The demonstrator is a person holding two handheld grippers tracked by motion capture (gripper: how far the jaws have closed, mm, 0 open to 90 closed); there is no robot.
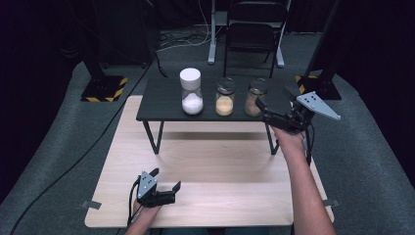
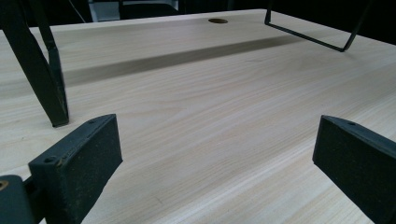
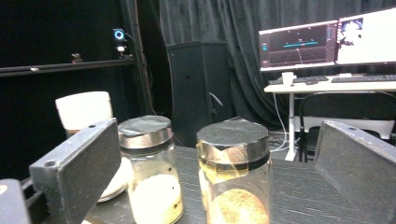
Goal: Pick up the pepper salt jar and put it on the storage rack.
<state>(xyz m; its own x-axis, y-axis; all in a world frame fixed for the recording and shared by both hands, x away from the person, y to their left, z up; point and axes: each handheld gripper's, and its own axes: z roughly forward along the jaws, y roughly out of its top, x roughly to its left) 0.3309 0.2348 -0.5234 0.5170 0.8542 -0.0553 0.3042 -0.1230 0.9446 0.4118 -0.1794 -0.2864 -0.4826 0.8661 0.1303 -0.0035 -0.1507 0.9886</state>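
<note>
- The right hand-held gripper (image 1: 274,105) is raised at the right end of the small black raised surface (image 1: 161,100), just beside the rightmost jar (image 1: 254,98), with its jaws spread wide and nothing pressed between them.
- In the right gripper view, that jar with brown powder (image 3: 235,172) stands between the two black jaws, nearer the right one, with a clear gap on each side; no pad touches the glass.
- The jar has a dark flat lid and a metal band under it, and it stands upright on the black surface.
- The middle jar (image 1: 225,98), holding yellowish powder, stands just left of it; in the right gripper view it sits close to the left jaw.
- The white-lidded jar (image 1: 191,91), with white powder inside, stands farthest left in the row, well apart from the right hand-held gripper.
- The left hand-held gripper (image 1: 164,183) lies low over the pale wooden surface (image 1: 220,171), near its front edge, with its jaws also standing wide and nothing between them.
- In the left gripper view, bare wood grain lies between the jaws, and a black leg (image 2: 42,79) of the raised surface stands at the left.
- A black chair (image 1: 254,29) stands on the floor beyond the jars.
</note>
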